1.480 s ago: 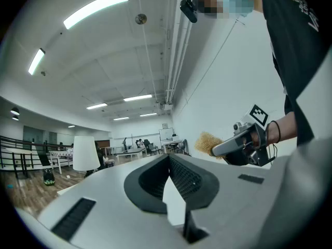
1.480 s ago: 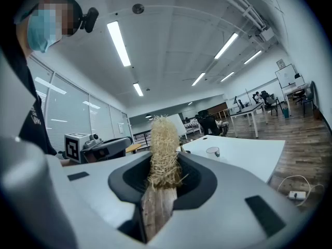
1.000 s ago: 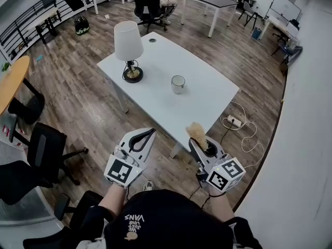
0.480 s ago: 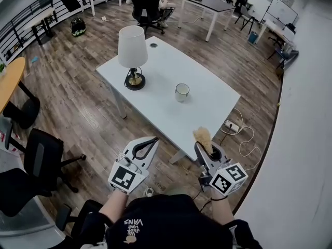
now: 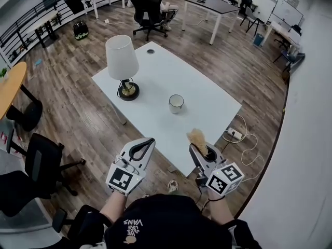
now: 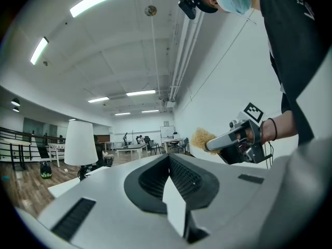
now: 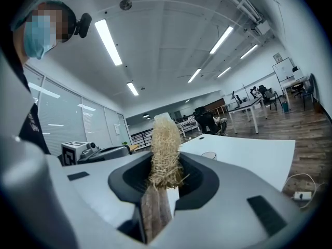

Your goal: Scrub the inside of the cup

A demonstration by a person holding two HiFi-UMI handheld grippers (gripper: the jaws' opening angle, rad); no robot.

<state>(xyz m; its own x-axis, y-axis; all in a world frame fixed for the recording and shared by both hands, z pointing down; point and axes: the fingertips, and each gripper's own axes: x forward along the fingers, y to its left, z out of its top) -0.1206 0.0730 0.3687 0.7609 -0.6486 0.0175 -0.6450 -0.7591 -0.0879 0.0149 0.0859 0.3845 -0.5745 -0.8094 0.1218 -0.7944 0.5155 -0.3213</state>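
Observation:
A small white cup (image 5: 176, 103) stands near the middle of the white table (image 5: 207, 102); only its rim (image 7: 209, 155) shows in the right gripper view. My right gripper (image 5: 197, 146) is shut on a brush with a wooden handle and straw-coloured bristles (image 5: 197, 137), bristles (image 7: 165, 152) pointing ahead. It hovers short of the table's near edge. My left gripper (image 5: 147, 143) is shut with nothing between its jaws, level with the right one and also short of the table. In the left gripper view the right gripper (image 6: 236, 139) with the brush shows at the right.
A table lamp with a white shade (image 5: 121, 57) stands on the table's left part. Black office chairs (image 5: 36, 165) are at the lower left, another chair (image 5: 148, 9) beyond the table. A power strip and cables (image 5: 236, 135) lie on the wooden floor at the right, by the white wall.
Both grippers have come closer to the table's near edge, and the view has shifted so the table and cup sit lower and nearer. Both stay shut, the brush still held.

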